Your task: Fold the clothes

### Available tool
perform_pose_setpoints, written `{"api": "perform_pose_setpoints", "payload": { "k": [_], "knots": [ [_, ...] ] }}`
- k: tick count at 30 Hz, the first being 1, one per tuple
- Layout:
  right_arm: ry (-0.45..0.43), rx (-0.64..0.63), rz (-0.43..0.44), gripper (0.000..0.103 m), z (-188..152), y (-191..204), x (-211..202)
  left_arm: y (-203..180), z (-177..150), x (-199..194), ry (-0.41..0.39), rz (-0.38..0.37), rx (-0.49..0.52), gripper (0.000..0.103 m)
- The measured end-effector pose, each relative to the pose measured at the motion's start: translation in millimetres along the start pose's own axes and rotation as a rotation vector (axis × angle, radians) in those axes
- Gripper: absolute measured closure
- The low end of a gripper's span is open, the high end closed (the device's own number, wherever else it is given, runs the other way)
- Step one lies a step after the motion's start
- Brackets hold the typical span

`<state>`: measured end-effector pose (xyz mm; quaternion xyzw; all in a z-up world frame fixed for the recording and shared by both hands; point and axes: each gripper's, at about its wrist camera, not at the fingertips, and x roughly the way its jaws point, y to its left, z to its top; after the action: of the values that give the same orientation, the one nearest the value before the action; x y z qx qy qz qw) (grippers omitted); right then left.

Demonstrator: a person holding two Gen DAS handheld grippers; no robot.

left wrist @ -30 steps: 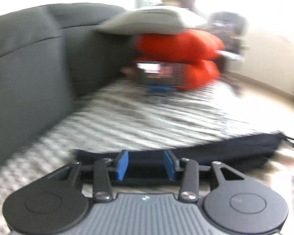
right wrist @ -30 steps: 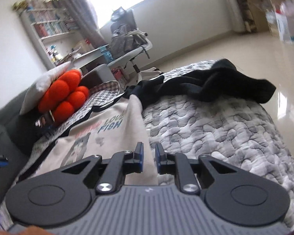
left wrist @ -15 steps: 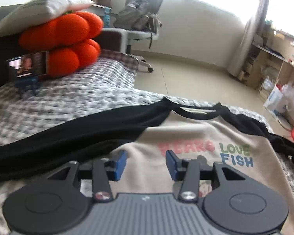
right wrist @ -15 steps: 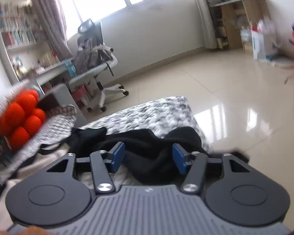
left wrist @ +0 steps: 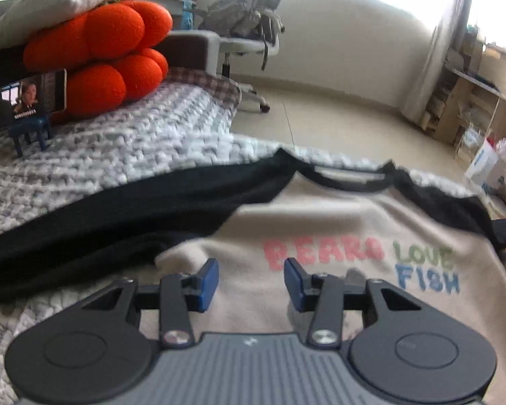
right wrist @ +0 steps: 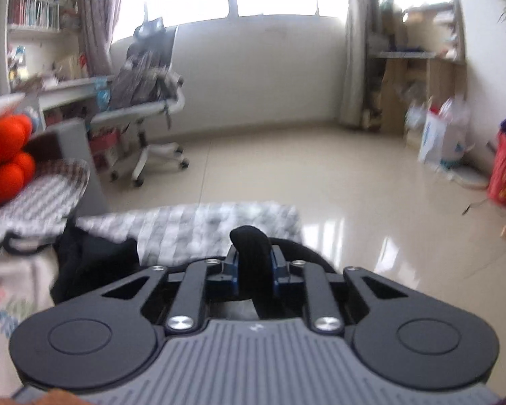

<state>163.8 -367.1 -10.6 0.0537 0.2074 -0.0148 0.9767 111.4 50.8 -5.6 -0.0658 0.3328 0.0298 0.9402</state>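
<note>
Grey knitted blanket (left wrist: pixel 144 148) carries the shirt (left wrist: pixel 337 243) lying flat; left gripper (left wrist: pixel 251 285) hovers open above its chest, while right gripper (right wrist: pixel 254 271), nearer, pinches the black right sleeve (right wrist: pixel 251 253) for an inward fold

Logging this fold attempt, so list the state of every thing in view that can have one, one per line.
Left hand-held gripper: open, empty, over the shirt's chest.
Right hand-held gripper: shut on the black sleeve.
Beige cotton shirt with black sleeves and "BEARS LOVE FISH" print: spread flat, print up, unfolded.
Phone on blue stand: screen on, propped upright.
Grey knitted blanket: spread under the shirt.
</note>
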Motion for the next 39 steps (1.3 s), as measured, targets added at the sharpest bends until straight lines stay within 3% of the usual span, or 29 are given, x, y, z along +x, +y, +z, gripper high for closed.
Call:
{"api": "perform_pose_setpoints", "payload": {
  "k": [2,8,24,27,28,29,32,39],
  "knots": [
    [-0.048,-0.014,-0.029,0.085,13.8,-2.6,-3.2,1.1,3.3,-2.2,-0.027,0.016,0.004,0.059],
    [-0.096,-0.063,-0.159,0.086,40.9,-7.7,22.1,7.3,0.3,18.1,0.022,0.04,0.023,0.061],
    [0.151,-0.015,-0.299,0.084,-23.7,-39.6,65.7,14.3,-13.8,3.8,-0.006,0.017,0.036,0.059],
    [0.119,0.017,-0.212,0.065,-26.0,-33.5,31.8,21.0,-14.5,-8.5,-0.006,0.012,0.011,0.058],
    [0.105,0.029,-0.178,0.055,-26.2,-30.9,18.5,23.5,-16.0,-16.3,-0.015,0.021,0.011,0.052],
    [0.09,0.04,-0.144,0.051,-26.5,-28.3,5.3,25.5,-19.3,-27.1,-0.036,0.045,0.026,0.042],
    [0.059,0.066,-0.032,0.051,-31.2,-18.5,-37.8,33.9,-29.9,-59.5,-0.089,0.093,0.07,0.038],
    [0.132,0.064,0.284,0.051,-99.0,-7.0,-149.0,75.5,-74.5,-131.1,-0.064,0.052,0.056,0.041]
  ]
}}
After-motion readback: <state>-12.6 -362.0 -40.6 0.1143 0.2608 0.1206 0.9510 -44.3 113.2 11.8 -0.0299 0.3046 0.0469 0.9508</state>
